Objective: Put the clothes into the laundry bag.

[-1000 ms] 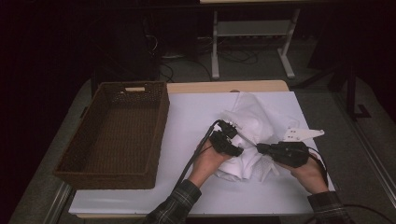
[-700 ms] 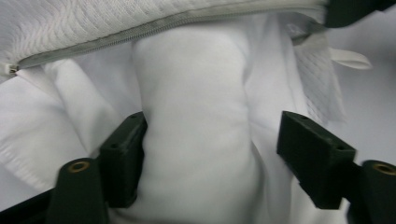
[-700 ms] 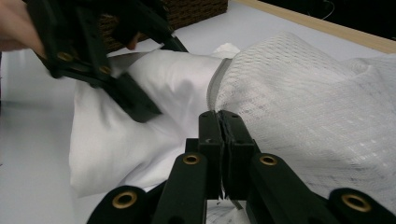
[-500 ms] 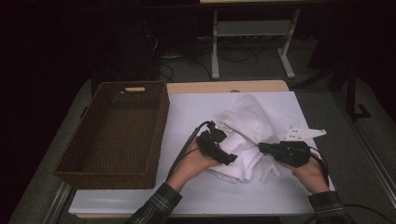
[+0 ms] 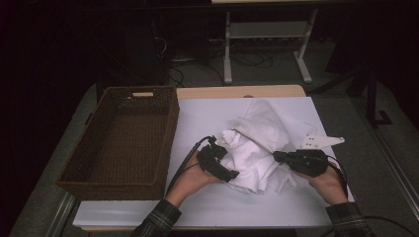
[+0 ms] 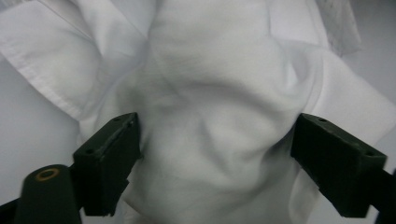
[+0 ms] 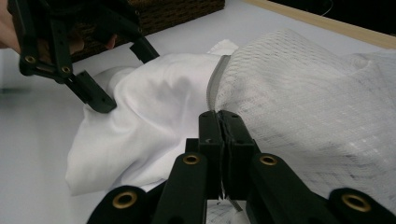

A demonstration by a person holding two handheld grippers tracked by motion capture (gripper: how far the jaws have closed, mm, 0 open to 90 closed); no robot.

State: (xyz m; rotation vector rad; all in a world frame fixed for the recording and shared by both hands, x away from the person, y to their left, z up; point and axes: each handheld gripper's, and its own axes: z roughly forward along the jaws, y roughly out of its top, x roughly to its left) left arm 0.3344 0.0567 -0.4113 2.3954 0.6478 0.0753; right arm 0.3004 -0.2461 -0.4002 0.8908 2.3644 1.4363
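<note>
The left gripper (image 5: 226, 168) moved along the white garment (image 5: 257, 148), its jaws opening.

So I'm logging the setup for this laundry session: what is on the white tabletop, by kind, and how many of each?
White garment, crumpled heap: 1
Brown woven basket: 1
Hand-held claw tools: 2, the left claw and the right claw
Total: 4

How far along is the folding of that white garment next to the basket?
Early. The white garment lies bunched on the table, no neat fold visible. The right gripper is shut on its mesh edge; the left gripper has just been opening its jaws, which straddle a bulge of cloth. The wicker basket is empty, so folding and probably stowing remain.
</note>
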